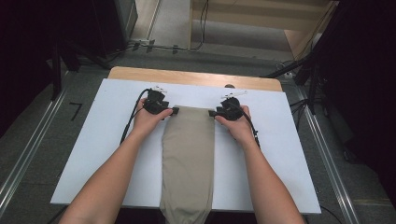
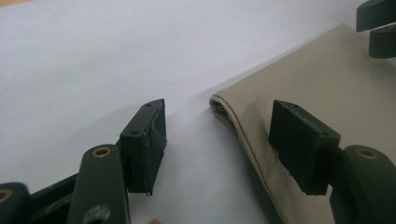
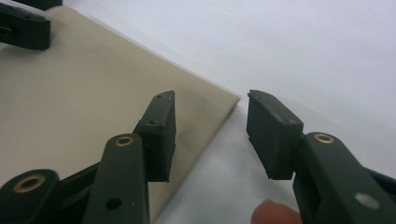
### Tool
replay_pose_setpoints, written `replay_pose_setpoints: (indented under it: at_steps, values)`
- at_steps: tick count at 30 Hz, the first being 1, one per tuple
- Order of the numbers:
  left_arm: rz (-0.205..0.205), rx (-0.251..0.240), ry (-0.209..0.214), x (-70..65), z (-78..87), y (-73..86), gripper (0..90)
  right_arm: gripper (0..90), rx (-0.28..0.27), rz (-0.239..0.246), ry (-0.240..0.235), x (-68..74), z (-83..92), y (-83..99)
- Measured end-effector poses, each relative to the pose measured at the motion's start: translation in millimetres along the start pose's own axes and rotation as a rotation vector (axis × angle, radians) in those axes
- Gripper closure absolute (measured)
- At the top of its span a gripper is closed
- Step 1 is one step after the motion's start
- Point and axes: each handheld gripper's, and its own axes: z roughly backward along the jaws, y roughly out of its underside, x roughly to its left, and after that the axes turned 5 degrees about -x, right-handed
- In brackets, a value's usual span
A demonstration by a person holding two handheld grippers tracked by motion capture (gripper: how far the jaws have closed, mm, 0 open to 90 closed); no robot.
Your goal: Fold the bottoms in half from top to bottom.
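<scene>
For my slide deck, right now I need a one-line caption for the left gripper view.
Left hand-held gripper, jaws open, straddling a corner of folded beige cloth on a white table.

I work in what looks like a lab or recording studio — my counter (image 1: 116, 140) is a white board laid on a wooden top, ringed by dark tripod stands (image 1: 303, 70), with loose cables (image 1: 163, 46) across a grey floor (image 1: 32, 140) and metal rails (image 1: 28, 154) along both sides — nothing homely here.
</scene>
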Motion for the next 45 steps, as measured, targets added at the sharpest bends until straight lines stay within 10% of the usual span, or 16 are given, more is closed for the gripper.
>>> replay_pose_setpoints:
  at_steps: [7,15,26,33,45]
  values:
    - [-0.064,0.024,-0.031,-3.8,-4.9,-3.1,45.3,54.1,-0.037,-0.009,-0.008,-2.4,-9.6,2.2]
    - [0.023,0.026,0.078,2.3,-3.6,-0.9,75.0,82.7,-0.024,-0.001,-0.073,2.3,-11.0,3.9]
    - [0.106,0.023,0.109,7.7,-3.1,-4.7,89.0,87.5,0.003,0.014,-0.058,0.5,-6.2,-5.6]
    - [0.044,-0.009,0.081,11.3,5.7,-38.8,89.3,87.6,-0.021,0.062,-0.034,0.1,1.6,-33.5]
    - [-0.059,-0.208,0.04,10.5,45.0,-124.0,89.0,87.5,-0.212,0.143,0.053,-5.1,38.0,-104.1]
